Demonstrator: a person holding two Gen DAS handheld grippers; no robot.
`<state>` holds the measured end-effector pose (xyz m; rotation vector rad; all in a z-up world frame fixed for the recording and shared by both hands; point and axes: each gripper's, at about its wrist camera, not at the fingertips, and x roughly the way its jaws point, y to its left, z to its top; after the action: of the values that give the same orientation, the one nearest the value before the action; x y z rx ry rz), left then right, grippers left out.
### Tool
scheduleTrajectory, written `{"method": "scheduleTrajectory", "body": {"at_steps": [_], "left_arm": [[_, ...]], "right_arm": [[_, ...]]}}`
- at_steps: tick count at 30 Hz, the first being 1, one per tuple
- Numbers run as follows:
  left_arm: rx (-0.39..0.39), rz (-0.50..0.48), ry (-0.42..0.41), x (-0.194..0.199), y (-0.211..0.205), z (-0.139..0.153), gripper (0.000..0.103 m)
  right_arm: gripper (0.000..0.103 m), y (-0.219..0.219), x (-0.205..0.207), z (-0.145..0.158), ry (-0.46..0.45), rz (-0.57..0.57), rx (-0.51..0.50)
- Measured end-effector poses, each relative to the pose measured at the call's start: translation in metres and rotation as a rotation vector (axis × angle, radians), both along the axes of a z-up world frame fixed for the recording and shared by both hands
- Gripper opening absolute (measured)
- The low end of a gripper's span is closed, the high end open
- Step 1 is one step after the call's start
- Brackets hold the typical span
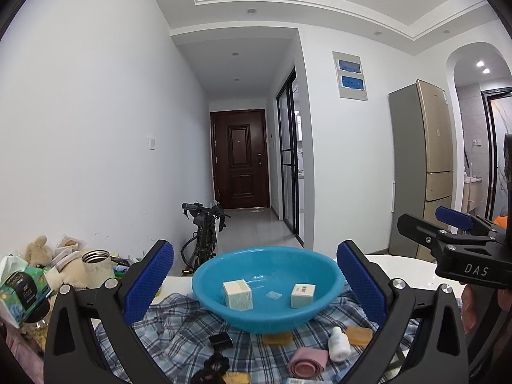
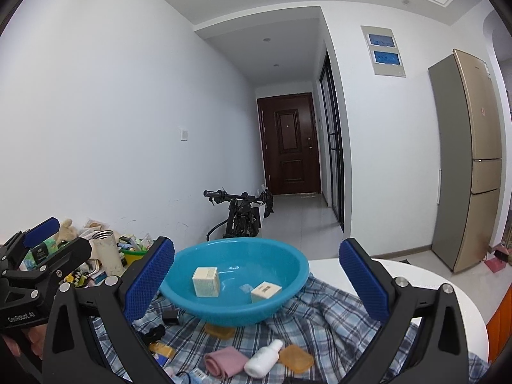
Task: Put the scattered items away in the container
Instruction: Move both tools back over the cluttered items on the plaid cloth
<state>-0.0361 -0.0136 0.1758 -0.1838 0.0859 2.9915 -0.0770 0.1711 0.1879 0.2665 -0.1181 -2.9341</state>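
Both tools are raised over the table with nothing between their fingers: the left gripper (image 1: 254, 283) has its jaws spread wide, framing the basin (image 1: 265, 315), and the right gripper (image 2: 257, 283) is spread just as wide. The likeliest slip from here is with the white bottle (image 2: 264, 360), which lies on its side on the cloth (image 2: 336, 313); being round and smooth, it may roll or squirt out if pinched off-centre. The amber soap bars (image 2: 296, 358) lie flat and thin, so fingertips coming down on one may snag the rumpled cloth and drag the basin, which sits on that same cloth. The pink roll (image 2: 225, 363) just beside the bottle is soft and may unroll when lifted. With the two tools close together, reaching for neighbouring items at once risks a knock between them. The basin is a shallow blue plastic bowl at the middle of the table, upright, already holding two small pale boxes (image 1: 237, 295) set apart on its floor. The remaining items lie near its front edge on the cloth.
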Motion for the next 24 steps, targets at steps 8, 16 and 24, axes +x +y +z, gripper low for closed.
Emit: {"method": "scheduleTrajectory", "body": {"at_steps": [8,16,24], "left_arm": [[-0.007,-0.003,0.011,0.023,0.004,-0.007,0.103],[-0.001,-0.014,-0.027,0.024,0.008,-0.017,0.103],[-0.024,-0.044,-0.116,0.015,0.015,-0.046,0.103]], "right_arm": [[0.103,0.001,0.017,0.0,0.016,0.0,0.002],[0.103,0.0,0.026,-0.019,-0.027,0.009,0.023],[0.103,0.0,0.021,-0.05,-0.112,0.006,0.021]]}}
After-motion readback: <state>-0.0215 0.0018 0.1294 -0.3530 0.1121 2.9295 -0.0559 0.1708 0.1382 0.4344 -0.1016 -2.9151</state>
